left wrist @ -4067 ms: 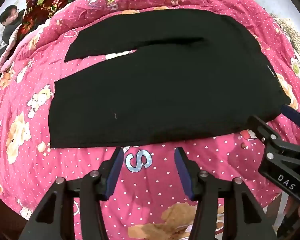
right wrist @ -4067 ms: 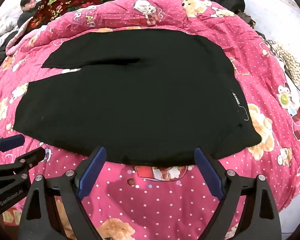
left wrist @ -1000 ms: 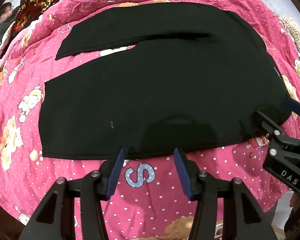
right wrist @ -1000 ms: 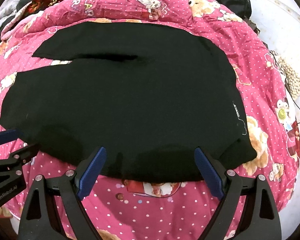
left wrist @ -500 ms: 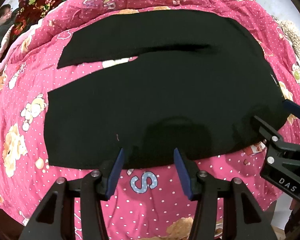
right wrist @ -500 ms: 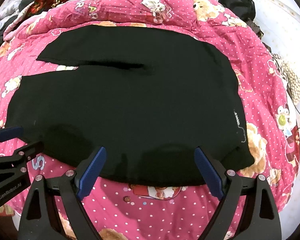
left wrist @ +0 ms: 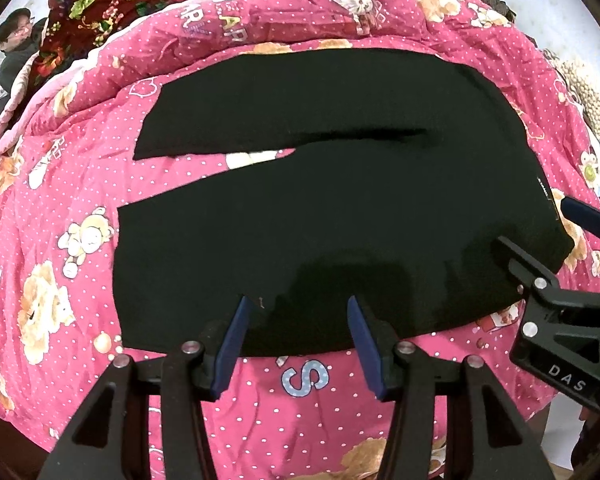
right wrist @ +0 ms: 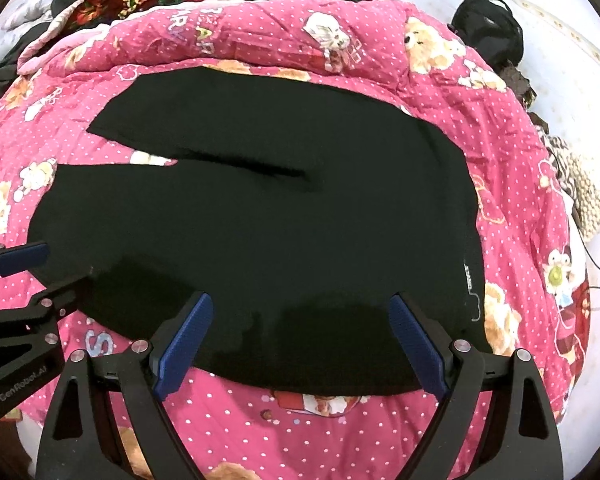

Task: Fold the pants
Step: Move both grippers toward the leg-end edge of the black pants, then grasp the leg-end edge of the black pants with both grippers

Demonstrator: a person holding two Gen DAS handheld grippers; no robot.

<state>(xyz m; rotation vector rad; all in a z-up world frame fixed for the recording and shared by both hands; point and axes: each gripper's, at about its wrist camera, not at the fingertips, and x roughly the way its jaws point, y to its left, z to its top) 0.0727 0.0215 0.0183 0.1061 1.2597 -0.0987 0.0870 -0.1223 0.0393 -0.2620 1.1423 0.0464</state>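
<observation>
Two open tools, the left tool [left wrist: 296, 332] and right tool [right wrist: 300, 336], hover empty over black pants [left wrist: 320, 216] spread flat mid-frame on a pink quilt [left wrist: 60, 240] (legs pointing left); both should pinch the near edge together, evenly.

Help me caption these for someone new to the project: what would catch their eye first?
The black pants lie spread flat across the middle of a bright pink polka-dot quilt printed with cartoon bears, legs pointing left with a sliver of quilt between them. Near the bottom edge, the left tongs and right tongs hang open over the pants' near hem.
</observation>
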